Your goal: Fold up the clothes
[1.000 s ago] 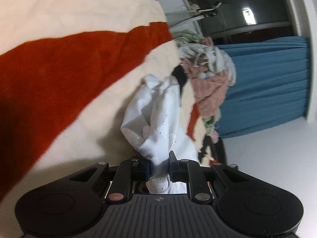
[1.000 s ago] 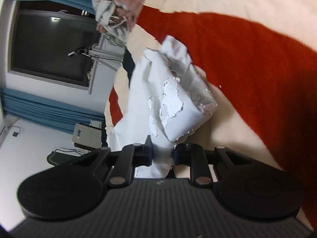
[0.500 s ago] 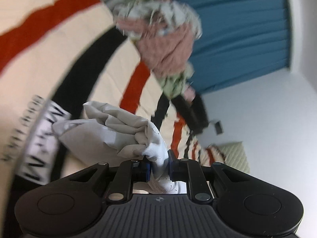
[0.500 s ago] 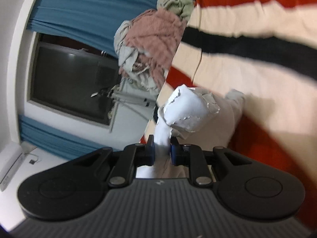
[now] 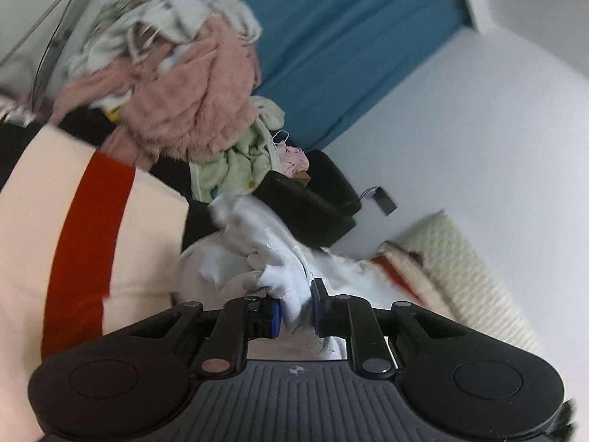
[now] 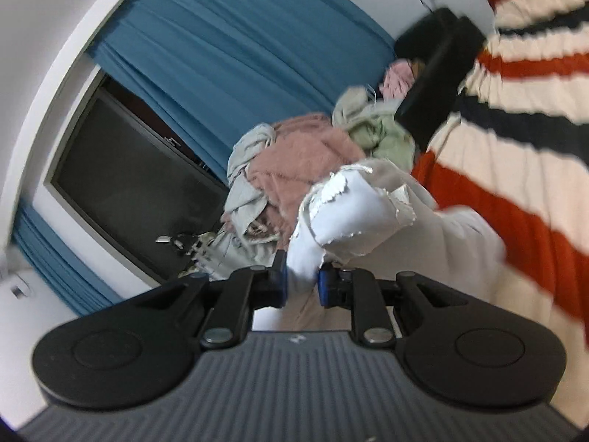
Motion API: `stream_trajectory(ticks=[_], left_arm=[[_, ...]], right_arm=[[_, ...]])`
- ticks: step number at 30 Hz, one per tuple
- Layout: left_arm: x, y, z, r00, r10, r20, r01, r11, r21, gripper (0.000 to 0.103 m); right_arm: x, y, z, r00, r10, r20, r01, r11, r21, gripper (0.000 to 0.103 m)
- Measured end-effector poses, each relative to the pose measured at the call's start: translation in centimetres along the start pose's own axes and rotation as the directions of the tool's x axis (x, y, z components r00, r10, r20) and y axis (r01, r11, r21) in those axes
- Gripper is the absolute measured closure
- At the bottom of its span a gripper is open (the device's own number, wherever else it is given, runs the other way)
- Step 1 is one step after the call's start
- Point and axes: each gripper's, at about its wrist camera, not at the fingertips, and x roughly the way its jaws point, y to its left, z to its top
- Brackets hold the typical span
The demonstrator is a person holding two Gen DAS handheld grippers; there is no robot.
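Left wrist view shows your white, ragged-edged cotton garment (image 5: 272, 258) bunched and pinched in the left gripper (image 5: 296, 311), whose jaws stand narrow, clamped on a fold of the cloth. From the right wrist view, your right gripper (image 6: 302, 281) is likewise nearly closed on another bunch of the same garment (image 6: 353, 213), which hangs in the air above the striped cream, red and black blanket (image 6: 522, 118) on the bed. Judging from this, you are lifting it to spread it out. Keep both grips firm, draw your hands apart until the cloth between them goes taut, and check you hold matching corners or shoulders before you lay it flat on a bare stretch of blanket. Stay clear of the far heap of pink fluffy and pale green unfolded laundry (image 5: 191, 103) by the blue curtain (image 5: 349, 37), so nothing snags.
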Motion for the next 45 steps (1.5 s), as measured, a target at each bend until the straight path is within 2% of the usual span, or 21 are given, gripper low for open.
stream_trajectory(ticks=[2,4,5,7,8,10,12,15,18,20,23,25,26,27,28,29,33,37,42,45], left_arm=[[2.2,2.0,-3.2,0.998,0.054,-0.043,-0.050,0.995,0.085,0.086],[3.9,4.5,-6.7,0.989,0.110,-0.101,-0.095,0.985,0.147,0.086],[4.3,5.9,-8.5,0.980,0.137,-0.143,-0.115,0.981,0.153,0.086],[4.8,8.3,-11.7,0.960,0.189,-0.207,-0.154,0.973,0.173,0.087],[4.5,8.8,-12.9,0.956,0.209,-0.205,-0.168,0.965,0.200,0.087],[3.5,8.7,-14.2,0.957,0.222,-0.189,-0.172,0.953,0.248,0.084],[2.4,8.1,-14.3,0.956,0.235,-0.173,-0.183,0.945,0.271,0.083],[-0.1,6.2,-13.2,0.959,0.245,-0.143,-0.195,0.934,0.298,0.085],[-4.7,3.9,-11.6,0.969,0.229,-0.095,-0.186,0.924,0.334,0.085],[-7.7,1.8,-10.2,0.974,0.217,-0.065,-0.180,0.915,0.361,0.080],[-12.6,-1.9,-9.2,0.981,0.195,-0.015,-0.172,0.894,0.415,0.066],[-15.7,-4.2,-9.1,0.981,0.193,0.022,-0.182,0.874,0.450,0.039],[-17.3,-5.4,-9.2,0.980,0.191,0.046,-0.191,0.863,0.468,0.031],[-18.8,-6.5,-9.4,0.980,0.188,0.071,-0.199,0.852,0.484,0.014],[-20.5,-7.4,-9.6,0.978,0.185,0.093,-0.207,0.843,0.496,0.005],[-22.1,-8.1,-9.8,0.978,0.181,0.108,-0.211,0.838,0.503,0.002],[-27.5,-10.5,-10.8,0.976,0.172,0.136,-0.218,0.827,0.519,0.001],[-31.6,-11.6,-12.5,0.971,0.170,0.167,-0.234,0.817,0.527,0.000],[-34.5,-11.1,-15.1,0.971,0.169,0.169,-0.233,0.824,0.516,0.000],[-35.1,-10.2,-16.5,0.974,0.169,0.149,-0.221,0.842,0.492,0.000]], right_arm=[[1.5,-3.0,-2.4,0.996,-0.070,-0.051,0.071,0.997,0.017,0.083],[3.1,-6.6,-5.4,0.980,-0.145,-0.138,0.153,0.987,0.050,0.083],[3.7,-8.4,-7.2,0.963,-0.189,-0.192,0.205,0.976,0.069,0.083],[4.5,-11.4,-10.7,0.905,-0.271,-0.328,0.318,0.943,0.099,0.082],[4.3,-12.3,-11.8,0.893,-0.270,-0.361,0.331,0.936,0.121,0.081],[3.4,-12.5,-12.4,0.896,-0.255,-0.363,0.323,0.936,0.140,0.079],[2.3,-11.2,-11.9,0.885,-0.284,-0.370,0.342,0.934,0.100,0.079],[0.1,-8.4,-10.7,0.867,-0.335,-0.369,0.373,0.927,0.037,0.079],[-2.5,-4.3,-9.7,0.887,-0.320,-0.332,0.325,0.945,-0.041,0.079],[-4.5,-1.8,-9.1,0.902,-0.310,-0.301,0.296,0.951,-0.093,0.079],[-7.9,2.3,-8.6,0.924,-0.286,-0.254,0.243,0.952,-0.185,0.078],[-10.6,5.0,-8.4,0.942,-0.267,-0.204,0.215,0.946,-0.244,0.058],[-12.2,6.2,-8.4,0.954,-0.250,-0.166,0.203,0.945,-0.256,0.027],[-13.7,7.3,-8.4,0.964,-0.231,-0.128,0.192,0.945,-0.264,0.001],[-15.1,8.2,-8.6,0.970,-0.221,-0.099,0.187,0.943,-0.274,0.000],[-16.2,9.0,-8.8,0.972,-0.214,-0.095,0.178,0.939,-0.293,0.000],[-19.8,11.7,-10.1,0.971,-0.218,-0.095,0.166,0.907,-0.387,0.000],[-22.9,13.6,-12.1,0.976,-0.212,-0.046,0.166,0.865,-0.474,0.000],[-25.4,14.7,-14.9,0.981,-0.193,0.027,0.175,0.812,-0.556,0.000],[-26.0,14.2,-16.8,0.980,-0.182,0.076,0.192,0.785,-0.589,0.000]])
